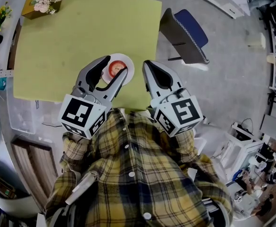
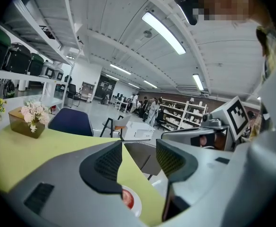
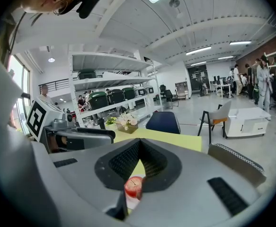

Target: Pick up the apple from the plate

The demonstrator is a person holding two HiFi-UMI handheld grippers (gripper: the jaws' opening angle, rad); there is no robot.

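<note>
A red apple (image 1: 117, 70) sits on a small white plate (image 1: 129, 62) near the front edge of the yellow-green table (image 1: 76, 41). My left gripper (image 1: 117, 64) hovers over the plate with its jaws open; in the head view the apple shows between its fingers. In the left gripper view the gripper (image 2: 139, 144) has nothing between its pads, and the apple (image 2: 127, 197) lies lower down on the plate (image 2: 138, 206). My right gripper (image 1: 147, 64) is shut, just right of the plate. The right gripper view shows the gripper (image 3: 138, 143) with the apple (image 3: 133, 187) beyond it.
A box of pink flowers (image 1: 44, 3) stands at the table's far left corner. A chair with a blue seat (image 1: 189, 31) is at the table's right side. White furniture (image 1: 239, 150) stands to my right. People stand far back in the room.
</note>
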